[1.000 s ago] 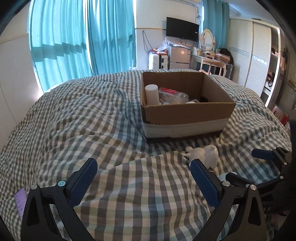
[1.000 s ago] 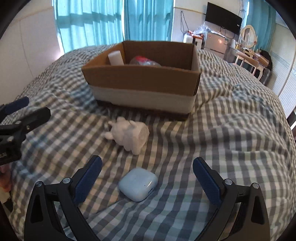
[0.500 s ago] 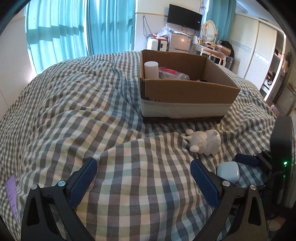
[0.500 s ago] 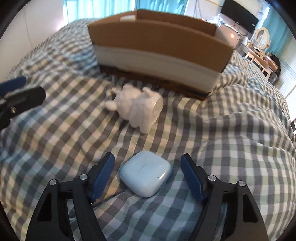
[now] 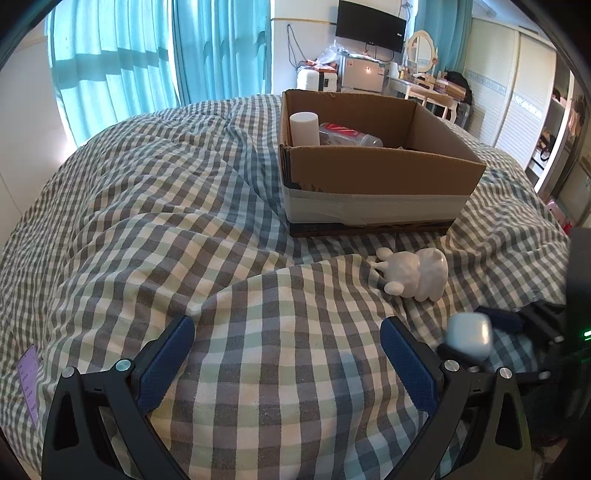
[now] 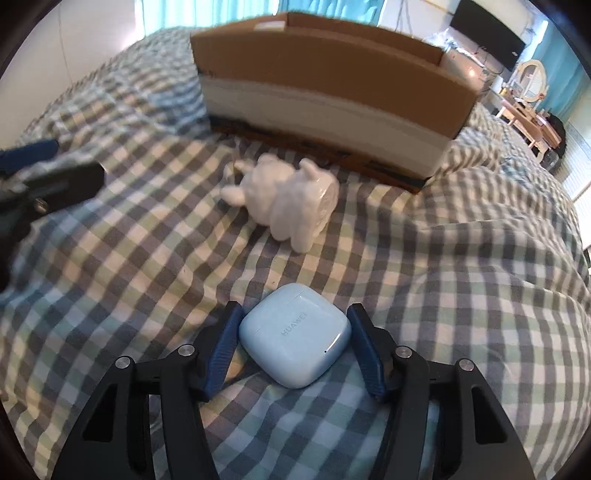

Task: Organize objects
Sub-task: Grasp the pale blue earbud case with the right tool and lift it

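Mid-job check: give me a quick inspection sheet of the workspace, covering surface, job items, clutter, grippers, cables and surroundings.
Surface: checked bedspread, rumpled, with folds.
Job's things: light blue earbud case lying on the bedspread; white animal figurine on its side in front of the cardboard box; the box holds a white cylinder and a clear bottle.
Clutter: purple label at the bedspread's left edge.
Grippers: right gripper closing, jaws at the case's sides, firm contact not clear; left gripper open, nothing between its jaws.
Cables: one hanging down the far wall.
Surroundings: teal curtains, wall television, dressing table with oval mirror.
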Demonstrator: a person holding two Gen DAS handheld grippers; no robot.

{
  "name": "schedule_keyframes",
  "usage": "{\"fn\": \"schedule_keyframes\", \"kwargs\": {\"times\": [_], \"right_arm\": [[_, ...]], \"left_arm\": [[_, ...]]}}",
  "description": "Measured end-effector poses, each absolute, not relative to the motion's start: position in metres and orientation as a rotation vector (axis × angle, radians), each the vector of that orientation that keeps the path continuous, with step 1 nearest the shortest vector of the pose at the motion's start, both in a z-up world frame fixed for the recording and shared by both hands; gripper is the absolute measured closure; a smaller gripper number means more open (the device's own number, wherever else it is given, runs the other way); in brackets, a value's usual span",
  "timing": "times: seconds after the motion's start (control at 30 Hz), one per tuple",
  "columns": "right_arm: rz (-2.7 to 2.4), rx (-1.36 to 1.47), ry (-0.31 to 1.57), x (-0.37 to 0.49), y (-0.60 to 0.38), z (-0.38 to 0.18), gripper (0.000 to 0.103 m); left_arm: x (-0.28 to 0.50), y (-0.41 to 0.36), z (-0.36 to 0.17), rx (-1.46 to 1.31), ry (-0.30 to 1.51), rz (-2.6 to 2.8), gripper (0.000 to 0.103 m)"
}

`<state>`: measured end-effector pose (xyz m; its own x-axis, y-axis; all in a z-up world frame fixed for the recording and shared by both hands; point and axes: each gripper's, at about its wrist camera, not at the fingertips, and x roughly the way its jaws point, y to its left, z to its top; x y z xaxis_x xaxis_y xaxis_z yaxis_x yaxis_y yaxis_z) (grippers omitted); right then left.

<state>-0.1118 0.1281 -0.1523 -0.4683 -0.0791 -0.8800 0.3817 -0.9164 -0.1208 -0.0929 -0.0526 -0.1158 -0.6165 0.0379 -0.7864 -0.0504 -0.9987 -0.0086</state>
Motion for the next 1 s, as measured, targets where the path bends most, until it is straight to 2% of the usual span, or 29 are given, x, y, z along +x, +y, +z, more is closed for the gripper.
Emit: {"fn": "schedule_keyframes", "kwargs": {"times": [0.2,0.33,0.6,0.8,1.0], "right_arm": [[-2.508,1.301,0.204,-0.108,0.161,-0.109,0.044],[-2.583,1.227,0.194,-0.112,0.176,-0.081,0.044],[-2.682,1.178,0.195,-0.140,0.207,-0.058,0.044],[-2.661,1.238,0.116,-0.157,0.228,-0.076,0.044],[-2.617,1.296,0.043,-0.160,0.232,-0.100,0.044]], "left_arm": [[-0.089,-0.036,-0.108,-1.297,0.182,2.842,0.000],[-0.093,-0.014,-0.105,-1.269,0.300,2.817,0.000],[-0.121,0.030,-0.108,-1.246,0.186,2.664,0.000],[-0.136,0.054,-0.130,-1.284,0.230,2.619,0.000],[-0.153,0.053,-0.146,-1.347,0.142,2.576,0.000]]}}
